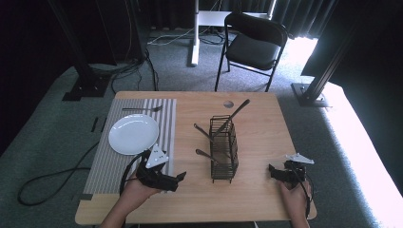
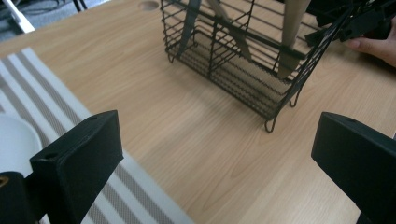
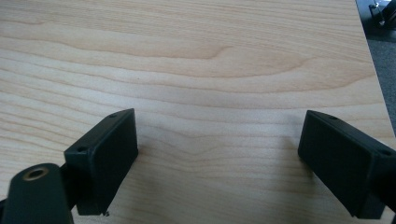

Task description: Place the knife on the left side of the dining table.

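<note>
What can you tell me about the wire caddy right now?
The caddy is a black wire basket, tall and narrow, split by a divider into compartments, on small looped feet. It stands upright on the bare wood table, right of the striped mat. Several utensils lean out of its top. Neither gripper touches it.

You have a pale wood-grain table (image 1: 256,118) under you, light tan with darker wavy streaks. The placemat (image 1: 166,118) on it is striped grey and white, and the round plate (image 1: 133,134) on that is plain white. Your wire caddy (image 1: 224,151) is black, with dark grey cutlery (image 1: 236,113) in it. Both your left gripper (image 1: 179,176) and your right gripper (image 1: 271,168) are matt black, each topped by a light grey plate. The carpet (image 1: 43,137) is grey-green, the folding chair (image 1: 254,45) black.
</note>
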